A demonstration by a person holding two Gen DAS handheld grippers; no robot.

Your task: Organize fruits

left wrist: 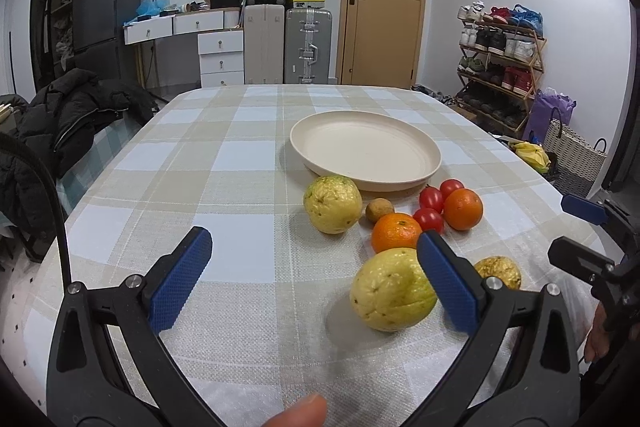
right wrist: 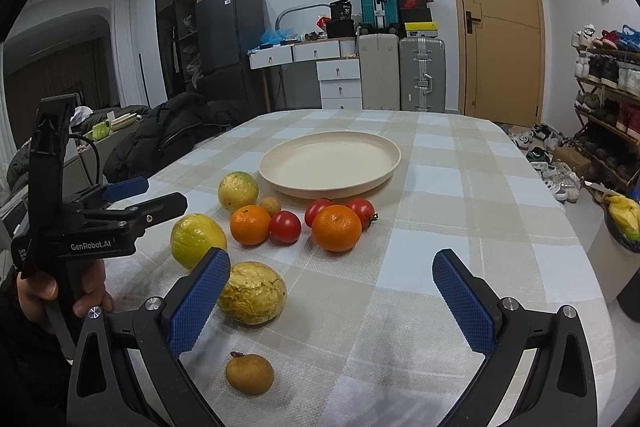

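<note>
A cream plate (left wrist: 366, 149) (right wrist: 330, 159) stands empty on the checked tablecloth. In front of it lie two yellow-green guavas (left wrist: 332, 203) (left wrist: 392, 295), two oranges (left wrist: 396, 233) (left wrist: 463, 209), three cherry tomatoes (left wrist: 431, 198), a small brown fruit (left wrist: 379, 210) and a wrinkled yellow passion fruit (left wrist: 498, 271) (right wrist: 253, 293). My left gripper (left wrist: 316, 275) is open and empty, its right finger just beside the near guava. My right gripper (right wrist: 332, 299) is open and empty, with the passion fruit by its left finger and a small brown longan (right wrist: 250, 373) below.
The table (left wrist: 224, 163) is covered in a beige and white cloth. A black jacket (left wrist: 72, 119) lies off its left edge. Suitcases, drawers, a door and a shoe rack (left wrist: 500, 67) stand behind. The left gripper's body shows in the right wrist view (right wrist: 92, 227).
</note>
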